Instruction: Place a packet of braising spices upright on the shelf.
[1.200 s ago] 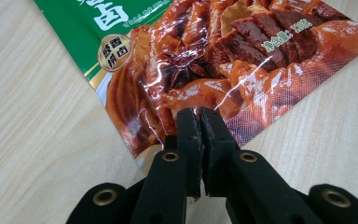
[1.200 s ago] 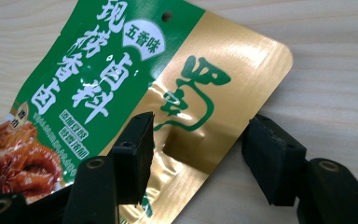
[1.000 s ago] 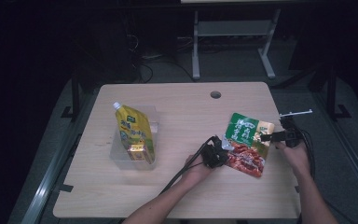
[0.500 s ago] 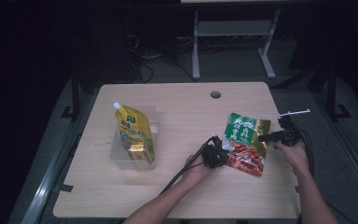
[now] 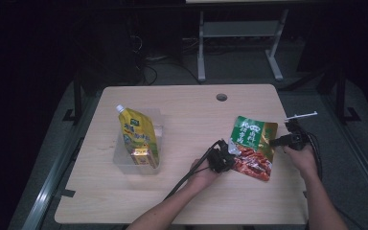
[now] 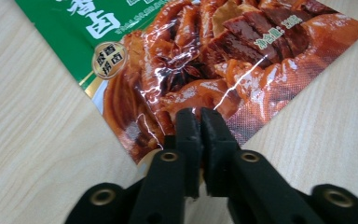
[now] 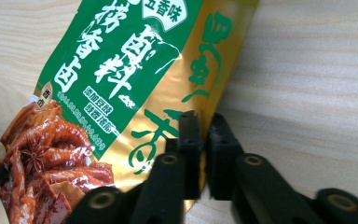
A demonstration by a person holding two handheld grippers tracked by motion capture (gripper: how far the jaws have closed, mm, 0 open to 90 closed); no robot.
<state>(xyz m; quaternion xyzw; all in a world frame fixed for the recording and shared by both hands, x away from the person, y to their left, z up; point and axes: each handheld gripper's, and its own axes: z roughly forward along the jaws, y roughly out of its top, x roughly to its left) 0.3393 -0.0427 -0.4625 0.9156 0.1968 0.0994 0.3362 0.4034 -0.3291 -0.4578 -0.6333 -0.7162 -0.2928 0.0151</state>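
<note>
High view: the green-and-red food pouch [image 5: 251,146] lies flat on the wooden table [image 5: 187,120] at about four o'clock from the table's centre, and I hold it from two opposite sides. My left gripper [image 5: 226,154] is clamped on the pouch's red edge at its eight o'clock side; the left gripper view shows both jaws pressed together over the sealed margin of the pouch [image 6: 223,60], a thin flat strip that suits a pinch. My right gripper [image 5: 274,141] has just been closing and now bites the gold border at the pouch's three o'clock side, the foil edge caught between the jaws in the right gripper view, where the pouch [image 7: 121,79] spreads away toward ten o'clock. Gripping two far-apart edges should keep the limp film taut and stop it sagging when lifted. At nine o'clock from the pouch, well apart, a yellow spouted pouch [image 5: 139,136] rests in a clear plastic bin [image 5: 157,120], which I judge to be the likely destination.
</note>
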